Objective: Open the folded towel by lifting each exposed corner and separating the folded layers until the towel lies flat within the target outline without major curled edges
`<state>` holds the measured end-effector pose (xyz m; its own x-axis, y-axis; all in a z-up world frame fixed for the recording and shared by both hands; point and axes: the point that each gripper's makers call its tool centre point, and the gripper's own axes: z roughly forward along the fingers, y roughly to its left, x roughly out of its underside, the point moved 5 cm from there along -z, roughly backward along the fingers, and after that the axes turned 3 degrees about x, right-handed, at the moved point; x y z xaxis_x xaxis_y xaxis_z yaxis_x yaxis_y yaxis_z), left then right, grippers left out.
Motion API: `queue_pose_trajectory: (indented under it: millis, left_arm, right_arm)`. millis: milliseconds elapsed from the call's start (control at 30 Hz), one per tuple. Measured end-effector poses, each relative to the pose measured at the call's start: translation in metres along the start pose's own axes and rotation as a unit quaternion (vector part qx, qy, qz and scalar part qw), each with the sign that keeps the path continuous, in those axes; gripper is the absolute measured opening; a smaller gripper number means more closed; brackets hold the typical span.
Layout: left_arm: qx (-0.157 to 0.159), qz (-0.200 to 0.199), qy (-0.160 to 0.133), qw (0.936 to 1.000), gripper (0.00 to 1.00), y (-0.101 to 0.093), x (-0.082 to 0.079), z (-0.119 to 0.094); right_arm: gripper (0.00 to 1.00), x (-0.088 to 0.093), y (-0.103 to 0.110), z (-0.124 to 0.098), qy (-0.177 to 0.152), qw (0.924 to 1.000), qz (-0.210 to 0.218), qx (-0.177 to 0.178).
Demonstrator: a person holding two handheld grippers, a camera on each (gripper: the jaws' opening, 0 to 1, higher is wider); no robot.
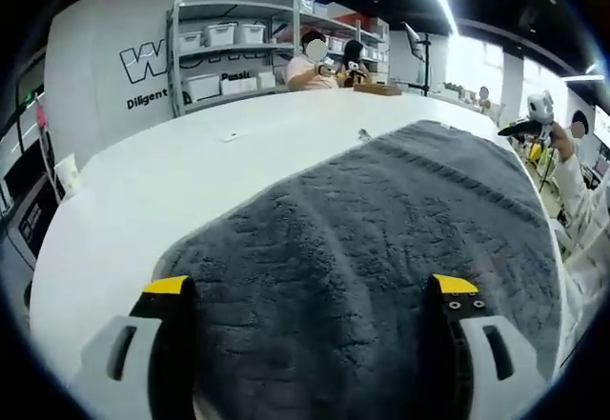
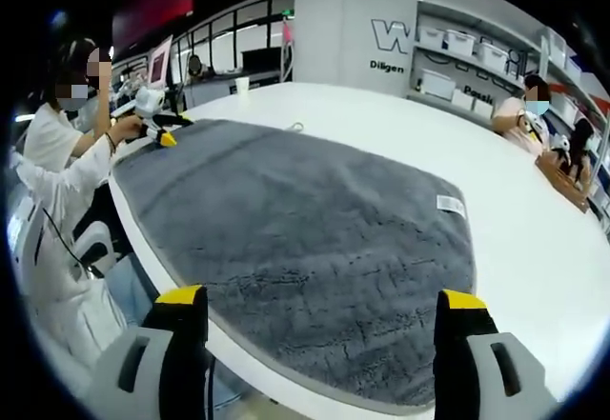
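A dark grey towel [image 1: 381, 239] lies spread in a single layer on the white table [image 1: 172, 182]. My left gripper [image 1: 313, 287] is open just above it, with pile showing between the jaws and nothing held. In the right gripper view the towel [image 2: 295, 230] stretches away to the left, a small white label [image 2: 450, 205] on its right edge. My right gripper [image 2: 321, 296] is open over the towel's near border by the table edge. The left gripper [image 2: 157, 125] shows far off at the towel's far corner, held by a person's hand. The right gripper [image 1: 536, 120] appears far right.
Shelves [image 1: 229, 49] with white bins stand behind the table. People sit at its far side beside a wooden box [image 2: 562, 168]. A cup [image 2: 242, 84] stands on the far table surface. A person in white [image 2: 57, 172] and a white chair [image 2: 86, 244] are close to the table edge.
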<state>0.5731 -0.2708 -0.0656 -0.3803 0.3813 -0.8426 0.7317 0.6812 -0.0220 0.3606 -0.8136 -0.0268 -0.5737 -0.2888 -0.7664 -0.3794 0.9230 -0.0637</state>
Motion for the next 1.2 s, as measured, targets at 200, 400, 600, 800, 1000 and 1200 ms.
queue_pose_trajectory:
  millis: [200,400,600,800,1000,1200]
  left_arm:
    - [-0.004,-0.002,-0.004,1.0,0.99,0.005,0.001,-0.001]
    - [-0.004,-0.002,-0.006,1.0,0.99,0.005,0.001,-0.002]
    - [-0.009,-0.005,-0.007,0.9999,0.99,0.01,0.001,-0.003]
    - [-0.009,-0.005,-0.007,0.9999,0.99,0.012,0.002,-0.003]
    - [-0.006,-0.006,-0.007,0.9999,0.99,0.01,0.002,-0.004]
    - [0.002,-0.02,-0.013,0.9997,0.99,0.009,-0.001,-0.009]
  right_arm:
    - [0.99,0.001,-0.001,-0.001,0.001,1.0,0.003,0.001]
    - [0.99,0.005,-0.002,-0.001,0.004,1.0,0.006,0.002]
    - [0.99,0.008,-0.002,-0.002,0.004,1.0,0.008,0.002]
    - [0.99,0.01,-0.004,-0.002,0.004,0.9999,0.013,0.003]
    - [0.99,0.012,-0.004,-0.003,0.002,0.9998,0.019,0.003]
    - [0.99,0.013,-0.005,-0.004,-0.004,0.9997,0.024,0.003]
